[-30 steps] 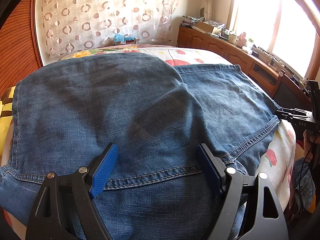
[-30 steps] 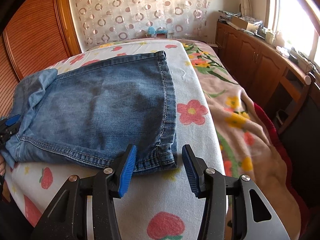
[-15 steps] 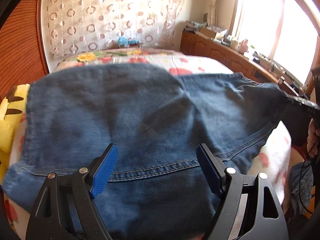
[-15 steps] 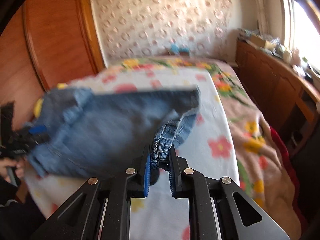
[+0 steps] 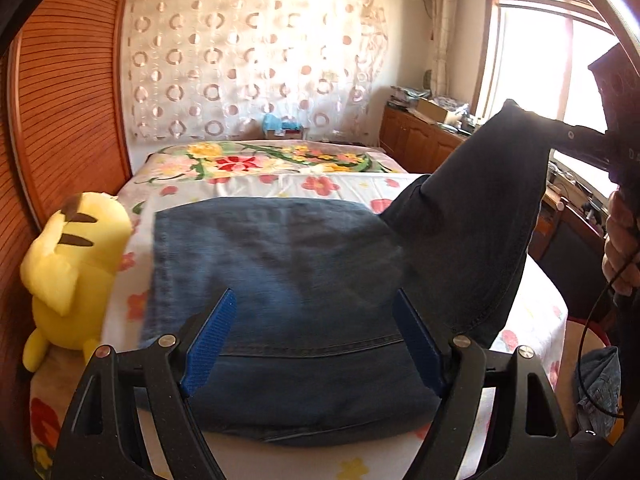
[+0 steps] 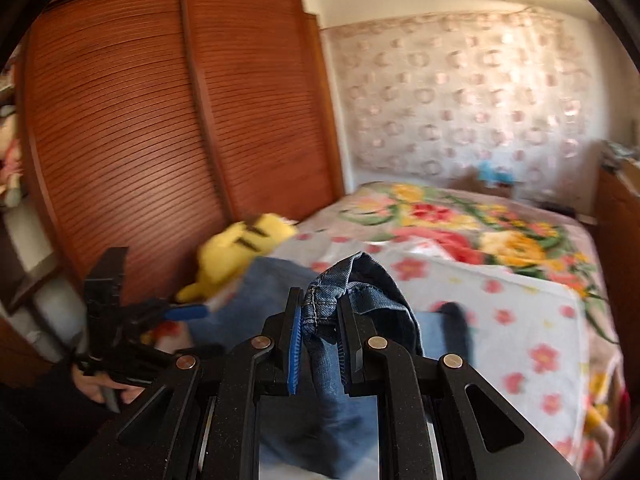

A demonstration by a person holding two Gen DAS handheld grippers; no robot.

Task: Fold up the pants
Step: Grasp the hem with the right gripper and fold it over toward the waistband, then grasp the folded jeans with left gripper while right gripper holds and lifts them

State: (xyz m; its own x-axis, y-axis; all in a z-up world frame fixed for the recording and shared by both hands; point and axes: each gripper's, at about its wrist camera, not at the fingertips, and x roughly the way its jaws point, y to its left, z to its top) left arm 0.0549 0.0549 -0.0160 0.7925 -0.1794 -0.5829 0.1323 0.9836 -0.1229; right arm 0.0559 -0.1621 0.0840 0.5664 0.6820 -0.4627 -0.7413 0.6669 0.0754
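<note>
The blue denim jeans (image 5: pixel 288 272) are lying partly flat across the floral bedspread, while their right-hand hem corner is hanging lifted and draping steeply, with stitched seams showing along the edge.

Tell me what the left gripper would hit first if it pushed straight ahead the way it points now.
Most likely the jeans spread on the bed. The left gripper stands open and points down at the flat denim, which already lies between its fingers in the left wrist view. How far above the cloth it hovers is unclear.

Each camera sits low behind its own gripper, close over the near end of the bed (image 5: pixel 280 184), looking toward the far curtain (image 6: pixel 460 92), which both see.
</note>
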